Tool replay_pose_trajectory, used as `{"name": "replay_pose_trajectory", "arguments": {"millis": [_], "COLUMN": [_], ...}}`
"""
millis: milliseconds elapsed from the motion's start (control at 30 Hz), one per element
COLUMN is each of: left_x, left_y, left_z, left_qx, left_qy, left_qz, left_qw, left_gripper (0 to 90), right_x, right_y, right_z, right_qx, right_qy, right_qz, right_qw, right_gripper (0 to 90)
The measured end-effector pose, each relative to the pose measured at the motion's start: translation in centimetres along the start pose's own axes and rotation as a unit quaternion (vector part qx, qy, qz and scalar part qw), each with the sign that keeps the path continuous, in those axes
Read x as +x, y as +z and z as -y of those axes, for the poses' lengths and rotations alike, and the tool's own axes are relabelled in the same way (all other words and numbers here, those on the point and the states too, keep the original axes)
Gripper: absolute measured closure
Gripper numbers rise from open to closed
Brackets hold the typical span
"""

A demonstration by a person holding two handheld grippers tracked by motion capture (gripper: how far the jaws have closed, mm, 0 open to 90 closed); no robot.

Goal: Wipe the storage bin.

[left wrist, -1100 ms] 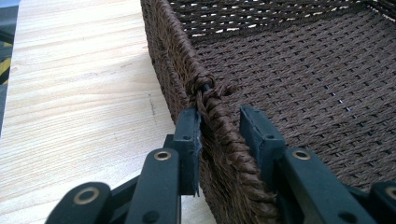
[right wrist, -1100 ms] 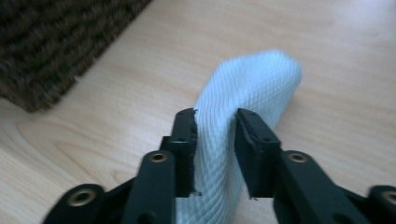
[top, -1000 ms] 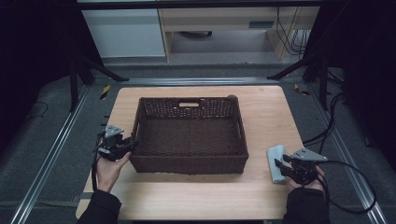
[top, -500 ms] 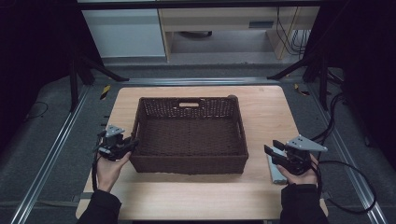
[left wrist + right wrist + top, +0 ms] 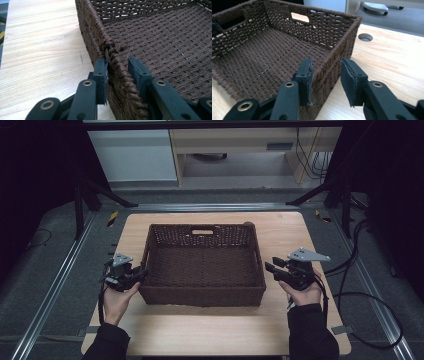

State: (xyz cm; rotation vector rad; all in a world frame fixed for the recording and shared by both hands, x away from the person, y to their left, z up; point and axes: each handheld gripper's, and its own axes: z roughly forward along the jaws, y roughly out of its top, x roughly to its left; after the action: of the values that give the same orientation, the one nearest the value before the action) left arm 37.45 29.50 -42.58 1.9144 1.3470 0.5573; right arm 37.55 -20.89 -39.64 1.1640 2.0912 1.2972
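The empty wicker basket [image 5: 202, 265] is set mid-bench, with each side rim straddled by an open claw: left claw [image 5: 117, 72], right claw [image 5: 325, 75]. Neither rim is yet clamped. If the claws are closed unevenly, the braided rim could slip free and the basket be tilted.

We have brought the right gripper [image 5: 270, 268] in from the lower right of the high view — a second ago it sat low beside a pale grey-blue object on the table [image 5: 310, 227], well apart from the basket [image 5: 202, 265]. Now it stands at the basket's right wall, and in the right gripper view its jaws straddle the rim [image 5: 325, 67] — one inside, one outside, with a gap on the outer side. The grey-blue object has gone from sight in the high view.
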Motion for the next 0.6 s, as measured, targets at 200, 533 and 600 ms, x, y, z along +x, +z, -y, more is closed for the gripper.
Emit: {"name": "replay_pose_trajectory", "arguments": {"millis": [200,533,600], "left_x": [0.2,0.2,0.1], "left_y": [0.1,-0.8,-1.2], "left_z": [0.0,0.1,0.2], "left_qx": [-0.004,-0.029,-0.031], "left_qy": [-0.001,0.003,0.004], "left_qz": [0.005,-0.005,0.000], "left_qw": [1.0000,0.9996,0.9995], "left_gripper": [68.2,51.0,52.1], "right_x": [0.5,0.9,1.2], "right_y": [2.4,3.2,3.0], "right_z": [-0.1,0.3,0.4], "right_qx": [0.025,0.046,0.051], "right_qy": [-0.012,-0.020,-0.022], "right_qz": [-0.005,-0.006,-0.004], "right_qw": [0.9996,0.9987,0.9985], "right_gripper": [63.8,70.9,70.7]}}
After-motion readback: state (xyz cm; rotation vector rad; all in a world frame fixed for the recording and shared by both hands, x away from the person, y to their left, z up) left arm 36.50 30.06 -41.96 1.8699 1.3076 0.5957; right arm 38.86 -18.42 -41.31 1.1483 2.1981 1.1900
